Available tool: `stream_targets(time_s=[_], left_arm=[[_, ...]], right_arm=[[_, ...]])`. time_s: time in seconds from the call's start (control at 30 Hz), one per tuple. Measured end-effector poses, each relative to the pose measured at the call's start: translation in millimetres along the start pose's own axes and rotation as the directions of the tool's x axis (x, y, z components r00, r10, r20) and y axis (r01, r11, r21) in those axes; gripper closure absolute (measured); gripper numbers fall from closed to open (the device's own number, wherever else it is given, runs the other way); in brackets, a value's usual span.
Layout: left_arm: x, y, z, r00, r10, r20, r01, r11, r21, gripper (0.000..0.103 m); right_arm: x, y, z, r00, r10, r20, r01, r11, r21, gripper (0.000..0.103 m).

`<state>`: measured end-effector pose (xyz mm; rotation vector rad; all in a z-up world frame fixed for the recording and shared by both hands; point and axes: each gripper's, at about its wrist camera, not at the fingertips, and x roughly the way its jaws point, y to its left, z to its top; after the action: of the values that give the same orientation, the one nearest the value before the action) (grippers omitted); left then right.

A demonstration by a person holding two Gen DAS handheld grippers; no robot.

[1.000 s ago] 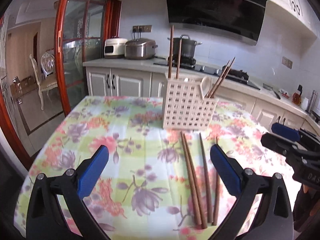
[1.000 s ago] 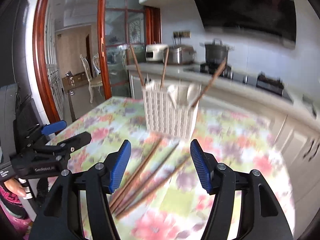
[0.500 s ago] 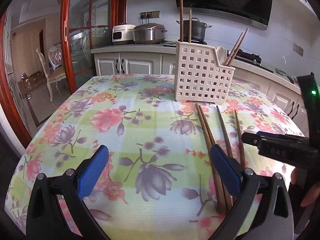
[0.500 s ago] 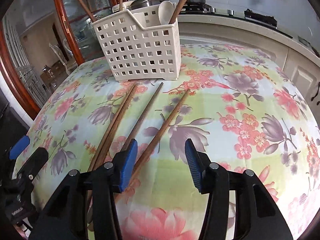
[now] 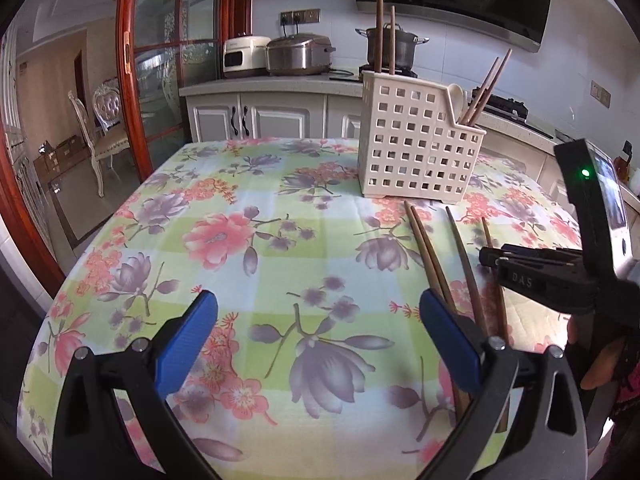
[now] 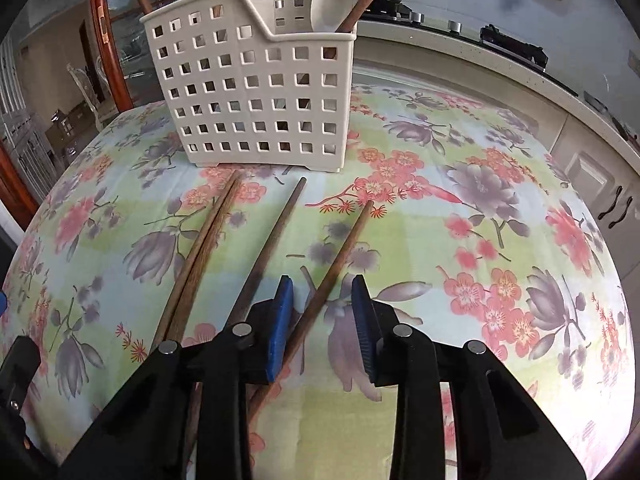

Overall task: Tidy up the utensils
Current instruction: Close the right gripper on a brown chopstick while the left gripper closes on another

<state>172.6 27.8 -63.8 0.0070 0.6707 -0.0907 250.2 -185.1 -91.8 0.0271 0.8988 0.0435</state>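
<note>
Chopsticks, brown wooden: we count several in the white perforated plastic caddy (image 6: 256, 92), four loose (image 6: 344, 248); right gripper (image 6: 322, 312) closing around one, not yet pinching.

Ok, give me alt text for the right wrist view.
The right gripper, jaws closing, straddles one chopstick lying on a floral tablecloth. Three more chopsticks lie left of it, before a white basket holding a spoon.
</note>
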Motion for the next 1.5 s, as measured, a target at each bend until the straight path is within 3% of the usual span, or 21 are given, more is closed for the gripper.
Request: stream_targets(time_s=[0.1,0.3,0.4,0.6,1.07,1.17,1.4,1.5], left_arm=[[12,-5,7,0.999,-0.009,-0.035,0.010,1.000,0.012,0.006],[44,-25,23,0.992,-0.048,-0.117,0.052,0.998,0.033,0.006],[59,-35,29,0.987,-0.058,-0.149,0.064,0.997,0.031,0.008],[91,-50,38,0.973,-0.057,-0.222,0.068,0.997,0.040,0.027],[122,-71,46,0.963,-0.011,-0.270,0.042,0.993,0.109,0.035],[127,-72,52,0.958,-0.027,-0.287,0.059,0.993,0.105,0.046],[122,-85,53,0.956,-0.049,-0.290,0.096,0.984,0.150,0.095],[120,-82,51,0.955,-0.073,-0.287,0.116,0.984,0.134,0.096]], right_arm=[[-4,-6,-4,1.000,0.011,0.001,-0.011,0.999,-0.042,0.089],[-13,-28,-13,0.997,0.071,-0.015,-0.072,0.996,-0.061,0.096],[-18,-34,-20,0.996,0.083,-0.012,-0.083,0.994,-0.076,0.096],[-21,-39,-25,0.994,0.107,-0.001,-0.107,0.991,-0.076,0.096],[-21,-41,-25,0.993,0.122,-0.006,-0.122,0.990,-0.073,0.096],[-19,-39,-20,0.992,0.118,-0.034,-0.121,0.989,-0.082,0.096],[-13,-36,-10,0.993,0.102,-0.067,-0.109,0.987,-0.118,0.096],[-13,-34,-11,0.993,0.099,-0.066,-0.107,0.985,-0.134,0.096]])
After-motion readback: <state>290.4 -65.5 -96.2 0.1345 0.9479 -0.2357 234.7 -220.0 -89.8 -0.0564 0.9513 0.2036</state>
